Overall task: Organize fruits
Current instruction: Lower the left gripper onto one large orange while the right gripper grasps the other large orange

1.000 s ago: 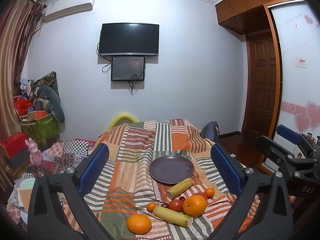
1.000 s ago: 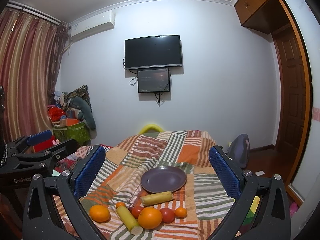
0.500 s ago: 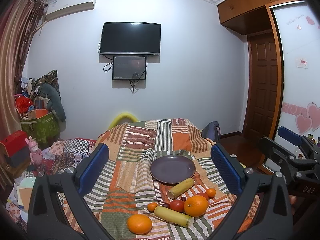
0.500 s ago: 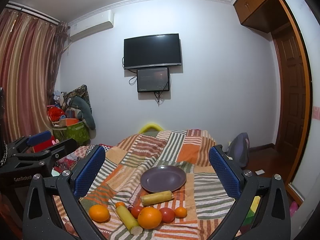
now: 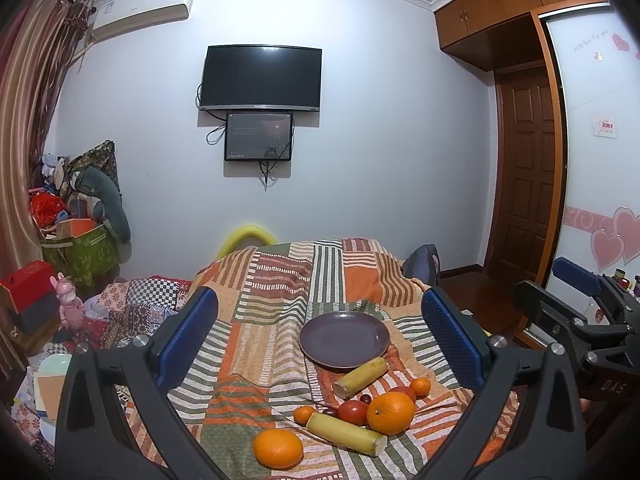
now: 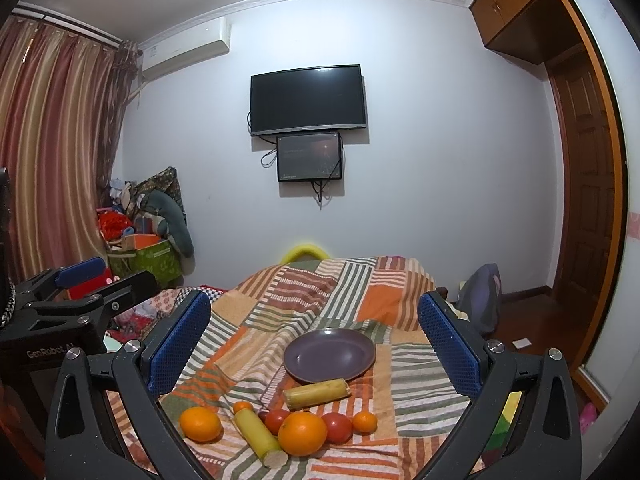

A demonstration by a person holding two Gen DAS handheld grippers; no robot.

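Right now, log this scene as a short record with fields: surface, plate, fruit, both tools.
surface: striped patchwork cloth
plate: purple plate, nothing on it
large oranges: two, one apart at the left, one in the cluster
small oranges: two
tomatoes: two
yellow stalks: two; one at the plate's near rim, one nearer the camera
left tool: open, holding nothing
right tool: open, holding nothing

striped blanket (image 6: 360, 292) (patchwork) carries plate (image 6: 330, 355), fruits (image 6: 302, 433).
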